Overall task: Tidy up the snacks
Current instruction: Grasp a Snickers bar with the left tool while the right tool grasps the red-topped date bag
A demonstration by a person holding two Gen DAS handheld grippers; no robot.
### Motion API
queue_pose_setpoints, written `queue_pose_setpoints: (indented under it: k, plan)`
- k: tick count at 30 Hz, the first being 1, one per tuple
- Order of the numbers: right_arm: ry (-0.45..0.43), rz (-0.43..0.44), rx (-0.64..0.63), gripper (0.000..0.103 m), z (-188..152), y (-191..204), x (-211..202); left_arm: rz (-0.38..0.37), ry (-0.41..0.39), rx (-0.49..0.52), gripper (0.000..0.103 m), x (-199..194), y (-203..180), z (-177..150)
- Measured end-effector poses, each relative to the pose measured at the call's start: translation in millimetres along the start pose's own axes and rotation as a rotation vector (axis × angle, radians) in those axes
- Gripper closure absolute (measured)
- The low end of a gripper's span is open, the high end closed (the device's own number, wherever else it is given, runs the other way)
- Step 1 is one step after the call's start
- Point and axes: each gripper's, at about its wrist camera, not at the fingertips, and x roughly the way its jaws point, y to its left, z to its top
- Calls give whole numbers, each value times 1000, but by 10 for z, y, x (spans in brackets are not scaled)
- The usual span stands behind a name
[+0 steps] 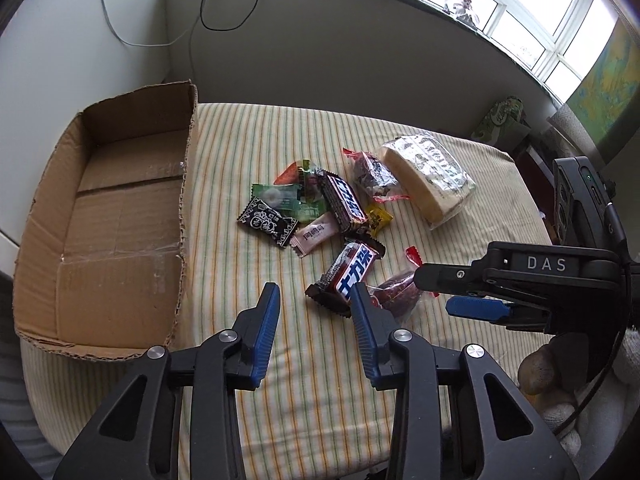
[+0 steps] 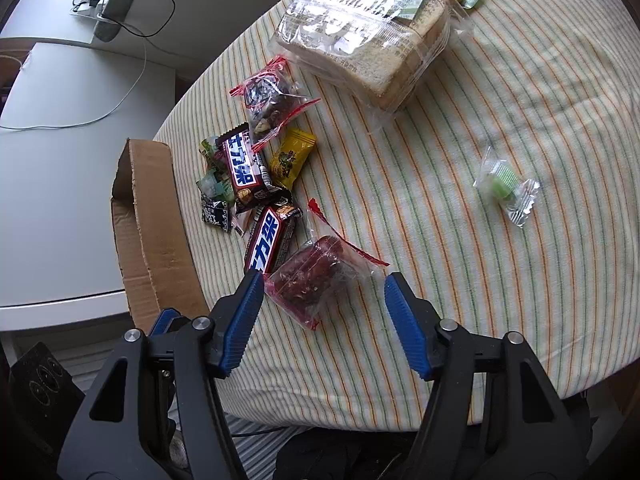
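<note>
Snacks lie on a striped tablecloth beside an open cardboard box. My left gripper is open above the cloth, with the lower end of a chocolate bar just by its right finger and nothing pressed between the pads. My right gripper is open and straddles a clear red-edged packet of dark red snack; the pads do not press on it. In the left wrist view the right gripper comes in from the right over that packet.
A second chocolate bar, a yellow packet, a nut packet and small candies form a pile. A bagged loaf of bread lies beyond. One green candy sits apart at the right. The box wall stands left.
</note>
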Motion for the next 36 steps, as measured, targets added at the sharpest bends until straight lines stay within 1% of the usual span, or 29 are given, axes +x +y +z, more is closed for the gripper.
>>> queue_pose_setpoints:
  k: [2, 7, 9, 11, 15, 17, 18, 21, 22, 25, 27, 29, 33, 36]
  plan:
    - [18, -8, 7, 43, 29, 29, 75, -2, 2, 4, 69, 10, -8, -6]
    - [29, -38, 4, 46, 85, 97, 207, -6, 14, 3, 69, 62, 1, -12]
    - [20, -56, -14, 48, 123, 142, 240, -7, 18, 4, 69, 94, -3, -21]
    - [11, -88, -40, 54, 159, 183, 270, -7, 24, 10, 69, 127, -19, -27]
    - [18, -107, -77, 58, 217, 223, 295, -12, 40, 28, 69, 222, -66, -35]
    - [8, -125, -109, 64, 239, 242, 268, -15, 49, 39, 69, 280, -95, -25]
    - [2, -136, -126, 65, 251, 256, 256, -17, 58, 43, 69, 313, -104, -11]
    - [-7, -154, -148, 65, 289, 252, 234, -37, 101, 55, 67, 427, -130, 25]
    - [-7, -154, -149, 65, 282, 216, 206, -33, 102, 61, 67, 450, -144, 37]
    - [-12, -161, -162, 65, 271, 149, 142, -16, 109, 105, 59, 527, -218, 69]
    - [-12, -166, -174, 65, 276, 128, 118, -5, 113, 142, 57, 579, -284, 88]
    - [-11, -169, -183, 65, 281, 72, 57, 3, 127, 171, 49, 653, -327, 115]
    - [-10, -174, -197, 65, 300, 35, 10, 6, 167, 194, 49, 785, -353, 168]
    - [-6, -171, -204, 65, 305, 42, 24, 29, 175, 215, 49, 873, -378, 199]
